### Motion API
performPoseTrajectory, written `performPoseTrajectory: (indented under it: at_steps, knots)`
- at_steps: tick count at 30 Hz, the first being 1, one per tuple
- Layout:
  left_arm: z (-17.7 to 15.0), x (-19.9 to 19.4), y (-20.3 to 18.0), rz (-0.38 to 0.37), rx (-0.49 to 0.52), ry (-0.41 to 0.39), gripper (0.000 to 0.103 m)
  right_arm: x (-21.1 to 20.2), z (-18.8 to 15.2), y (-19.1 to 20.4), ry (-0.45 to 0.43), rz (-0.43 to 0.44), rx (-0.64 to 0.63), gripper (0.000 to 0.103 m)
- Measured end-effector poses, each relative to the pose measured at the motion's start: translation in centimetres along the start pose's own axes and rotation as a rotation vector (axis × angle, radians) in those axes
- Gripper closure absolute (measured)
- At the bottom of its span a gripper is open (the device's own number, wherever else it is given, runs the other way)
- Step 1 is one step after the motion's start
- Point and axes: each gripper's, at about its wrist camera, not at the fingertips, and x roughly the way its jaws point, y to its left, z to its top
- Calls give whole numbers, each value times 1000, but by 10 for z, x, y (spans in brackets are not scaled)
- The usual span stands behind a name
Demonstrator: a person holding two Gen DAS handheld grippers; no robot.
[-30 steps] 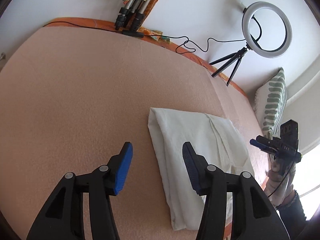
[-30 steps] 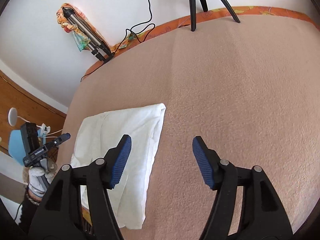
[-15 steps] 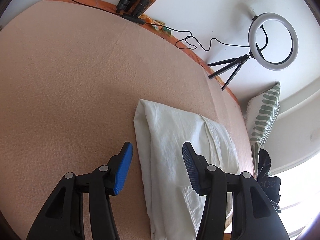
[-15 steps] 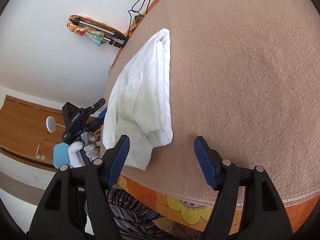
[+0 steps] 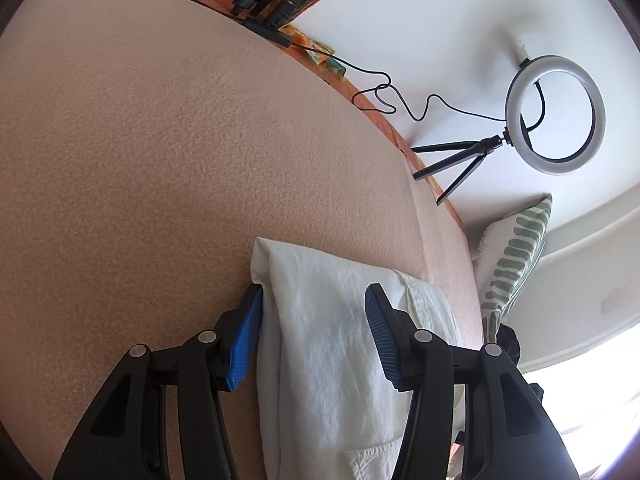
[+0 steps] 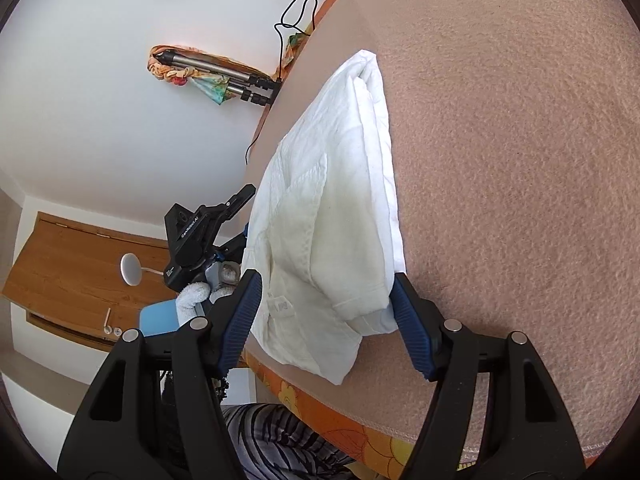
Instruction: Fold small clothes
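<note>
Left wrist view: left gripper (image 5: pixel 314 330) spread, straddling folded white garment (image 5: pixel 328 344) on napped peach blanket (image 5: pixel 160 140); blue ribbed pad (image 5: pixel 245 344) against the cloth's folded edge, other pad apparently resting on top, no pinch. Garment's near end cut off by frame.

Right wrist view: right gripper (image 6: pixel 326 320) spread wide around garment's (image 6: pixel 332 220) near end at blanket (image 6: pixel 500 160) edge; pad contact hard to judge. Left gripper (image 6: pixel 208 232) partly hidden behind cloth.

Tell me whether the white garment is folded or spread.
Folded: the white garment lies as a narrow layered strip on the blanket, a doubled edge at its far end.
</note>
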Motion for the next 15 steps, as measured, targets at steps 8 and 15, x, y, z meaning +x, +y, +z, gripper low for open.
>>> performPoseTrajectory:
  at_steps: [8,15]
  knots:
    - [-3,5,-7,22,26,-25,88,5,2,-10,5,-18,54,67]
    - [-3,-11,-39,35,145,-63,92,2,-1,17,-22,-135,-88,86]
